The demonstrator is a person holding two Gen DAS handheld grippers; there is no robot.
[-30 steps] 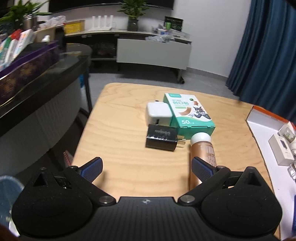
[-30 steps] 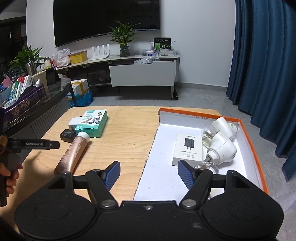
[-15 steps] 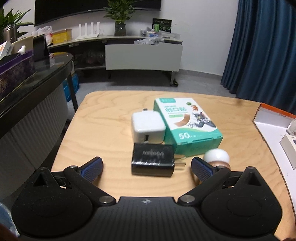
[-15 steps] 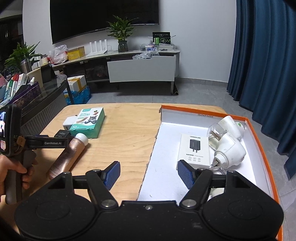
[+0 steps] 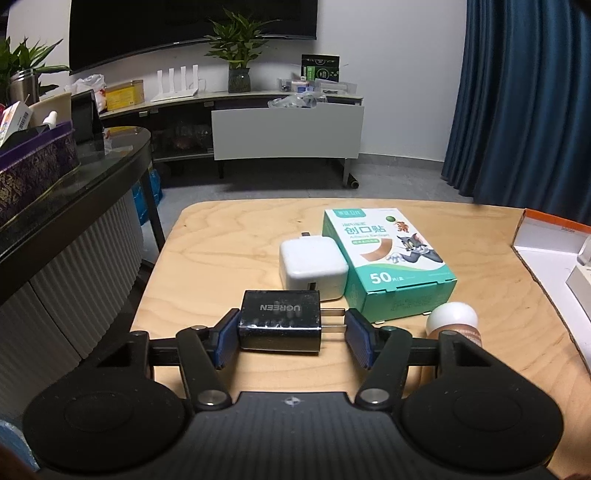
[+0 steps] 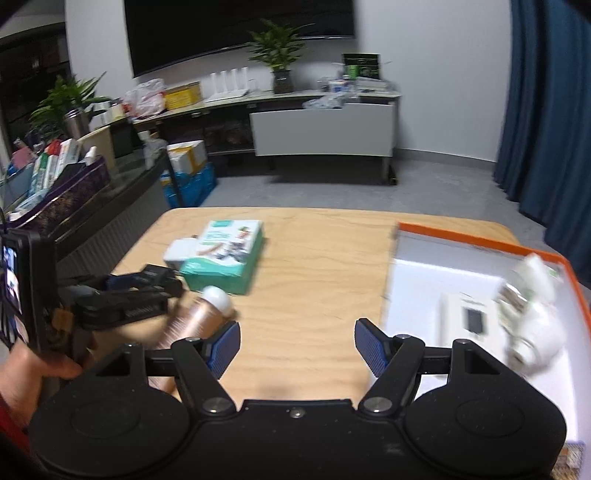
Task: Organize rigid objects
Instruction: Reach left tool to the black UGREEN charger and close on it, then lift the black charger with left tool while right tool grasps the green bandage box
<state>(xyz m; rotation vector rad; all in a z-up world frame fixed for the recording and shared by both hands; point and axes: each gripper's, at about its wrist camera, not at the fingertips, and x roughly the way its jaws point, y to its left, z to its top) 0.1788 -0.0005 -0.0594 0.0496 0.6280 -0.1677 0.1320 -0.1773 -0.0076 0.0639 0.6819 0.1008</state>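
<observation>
Your pale wood table (image 5: pixel 229 254) stands in a room with a TV (image 5: pixel 192 26) and blue curtains (image 5: pixel 524 99). Since the last frame, your left gripper (image 5: pixel 291 339) has narrowed around the glossy black charger (image 5: pixel 279 319), left pad touching, right pad at the prongs. Your right gripper (image 6: pixel 295 343) hangs open over bare wood. Beside the charger lie a white cube (image 5: pixel 312 267) and green box (image 5: pixel 388 258).

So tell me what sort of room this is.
Probably a living room at home: a big wall TV above a long low console with a potted plant, and blue curtains.
</observation>
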